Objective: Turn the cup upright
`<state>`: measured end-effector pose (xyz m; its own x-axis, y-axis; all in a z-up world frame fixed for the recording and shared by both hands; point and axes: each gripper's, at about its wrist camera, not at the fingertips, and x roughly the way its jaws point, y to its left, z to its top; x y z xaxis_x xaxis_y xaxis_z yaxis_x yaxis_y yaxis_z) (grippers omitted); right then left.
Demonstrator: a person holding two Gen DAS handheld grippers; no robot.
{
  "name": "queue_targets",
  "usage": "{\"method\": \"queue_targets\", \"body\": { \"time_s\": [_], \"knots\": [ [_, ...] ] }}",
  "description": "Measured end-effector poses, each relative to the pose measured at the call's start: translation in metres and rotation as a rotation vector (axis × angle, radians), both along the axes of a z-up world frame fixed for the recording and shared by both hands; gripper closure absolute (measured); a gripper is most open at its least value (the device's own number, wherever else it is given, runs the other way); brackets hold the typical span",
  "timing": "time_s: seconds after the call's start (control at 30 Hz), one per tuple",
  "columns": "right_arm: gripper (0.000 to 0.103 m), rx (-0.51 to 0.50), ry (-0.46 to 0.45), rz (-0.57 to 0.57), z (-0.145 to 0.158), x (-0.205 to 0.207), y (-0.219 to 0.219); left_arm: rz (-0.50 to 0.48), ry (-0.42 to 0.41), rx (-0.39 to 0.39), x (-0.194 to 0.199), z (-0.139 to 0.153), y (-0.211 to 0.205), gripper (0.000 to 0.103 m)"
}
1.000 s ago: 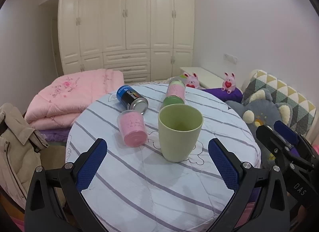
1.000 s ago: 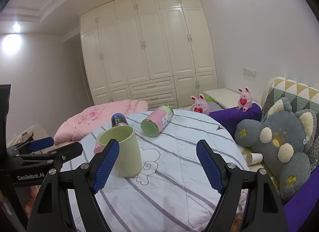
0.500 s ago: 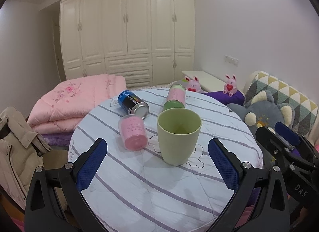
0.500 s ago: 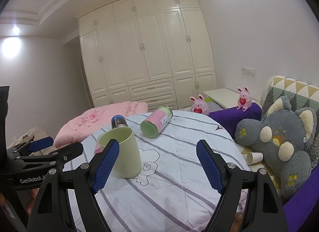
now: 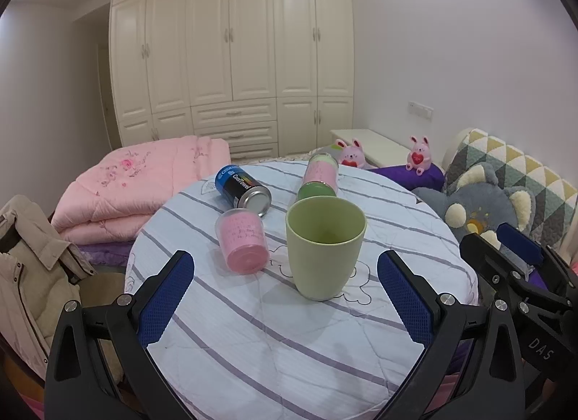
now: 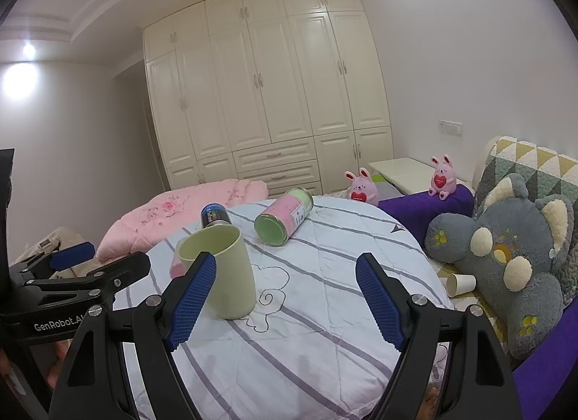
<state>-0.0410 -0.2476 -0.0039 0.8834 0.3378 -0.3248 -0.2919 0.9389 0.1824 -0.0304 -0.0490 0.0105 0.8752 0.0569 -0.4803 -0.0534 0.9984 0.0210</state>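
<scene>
A pale green cup [image 5: 325, 246] stands upright, mouth up, on the round table with a striped white cloth [image 5: 289, 340]. My left gripper [image 5: 285, 297] is open and empty, a little short of the cup, which sits between its blue pads. In the right wrist view the cup [image 6: 220, 272] is at the left, partly behind the left pad of my right gripper [image 6: 285, 301], which is open and empty. The right gripper also shows at the right edge of the left wrist view [image 5: 520, 261].
A pink container [image 5: 244, 245], a blue can [image 5: 242, 190] and a pink-and-green jar [image 5: 319, 176] lie on their sides behind the cup. A grey plush toy [image 6: 505, 257], a pink quilt [image 5: 137, 185] and a beige jacket [image 5: 32, 264] surround the table.
Both grippers have drawn back and risen slightly, so the view tilts up. The cup and the other objects have not moved.
</scene>
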Motion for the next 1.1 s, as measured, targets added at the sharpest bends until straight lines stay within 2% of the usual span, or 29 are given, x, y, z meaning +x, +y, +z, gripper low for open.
{"method": "queue_targets", "body": {
  "time_s": [1.1],
  "knots": [
    [0.022, -0.016, 0.004, 0.008, -0.0031, 0.0021, 0.0005, -0.001, 0.013, 0.006, 0.0019, -0.0010, -0.0004, 0.000]
  ]
}}
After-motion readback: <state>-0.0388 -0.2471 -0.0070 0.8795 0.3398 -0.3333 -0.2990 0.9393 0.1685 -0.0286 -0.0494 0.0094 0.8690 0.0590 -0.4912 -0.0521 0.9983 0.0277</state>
